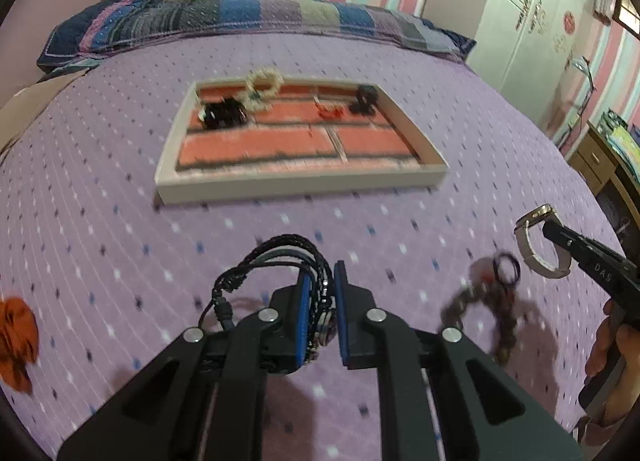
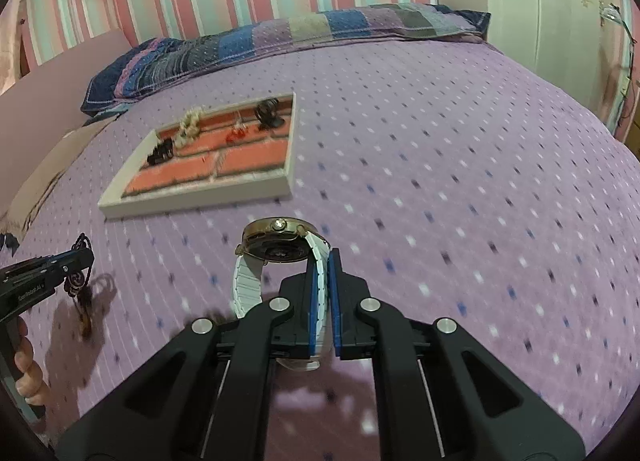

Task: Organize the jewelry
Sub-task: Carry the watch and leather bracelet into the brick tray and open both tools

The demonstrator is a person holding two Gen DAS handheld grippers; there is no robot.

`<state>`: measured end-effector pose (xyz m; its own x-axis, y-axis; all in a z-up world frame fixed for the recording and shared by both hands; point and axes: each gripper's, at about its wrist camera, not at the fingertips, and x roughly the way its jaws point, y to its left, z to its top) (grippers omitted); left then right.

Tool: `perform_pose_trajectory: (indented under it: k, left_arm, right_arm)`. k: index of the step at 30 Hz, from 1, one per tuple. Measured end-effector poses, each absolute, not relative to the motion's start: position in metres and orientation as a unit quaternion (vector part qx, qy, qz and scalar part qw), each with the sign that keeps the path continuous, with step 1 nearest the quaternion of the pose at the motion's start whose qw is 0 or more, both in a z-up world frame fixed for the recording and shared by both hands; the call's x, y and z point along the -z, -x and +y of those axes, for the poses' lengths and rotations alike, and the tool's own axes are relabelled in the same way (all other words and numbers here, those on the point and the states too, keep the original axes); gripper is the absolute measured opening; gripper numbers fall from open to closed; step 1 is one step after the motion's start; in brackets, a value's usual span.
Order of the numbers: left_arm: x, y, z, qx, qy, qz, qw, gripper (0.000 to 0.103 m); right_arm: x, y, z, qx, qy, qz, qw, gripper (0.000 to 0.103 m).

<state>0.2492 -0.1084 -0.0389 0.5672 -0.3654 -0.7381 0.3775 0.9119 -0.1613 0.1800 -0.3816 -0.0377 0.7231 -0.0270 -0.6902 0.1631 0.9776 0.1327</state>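
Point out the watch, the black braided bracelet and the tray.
watch (image 2: 276, 245): right wrist view, on the gold case.
black braided bracelet (image 1: 280, 247): left wrist view, on the top of the cord loop.
tray (image 1: 300, 183): left wrist view, on the near white wall.

Bedspread right of the tray is wide open, nothing on it out to the far pillow. Bare strip between both grippers and the tray's near wall too. Tray's near half is bare; its far end is crowded: black piece, pearl strand draped over the far rim, red bits, dark item. Loose chain lies on the spread between the grippers, an orange thing at near left. Wardrobe bounds the far right.
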Motion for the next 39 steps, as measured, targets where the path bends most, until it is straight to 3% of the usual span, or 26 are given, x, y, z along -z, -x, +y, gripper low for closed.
perform_pose_trajectory:
  k: [11, 19, 29, 39]
  left_arm:
    - [0.017, -0.363, -0.095, 0.196, 0.001, 0.402, 0.894, 0.012]
    - [0.048, -0.445, -0.098, 0.177, -0.008, 0.443, 0.879, 0.012]
    - [0.092, -0.505, -0.099, 0.15, 0.004, 0.494, 0.857, 0.012]
    - [0.092, -0.521, -0.102, 0.137, -0.008, 0.493, 0.859, 0.012]
  right_arm:
    - [0.018, -0.313, -0.346, 0.03, -0.088, 0.372, 0.923, 0.006]
    - [0.049, -0.41, -0.336, 0.041, -0.099, 0.419, 0.902, 0.006]
    - [0.074, -0.467, -0.325, 0.059, -0.075, 0.455, 0.885, 0.006]
    - [0.084, -0.485, -0.325, 0.071, -0.062, 0.463, 0.882, 0.006]
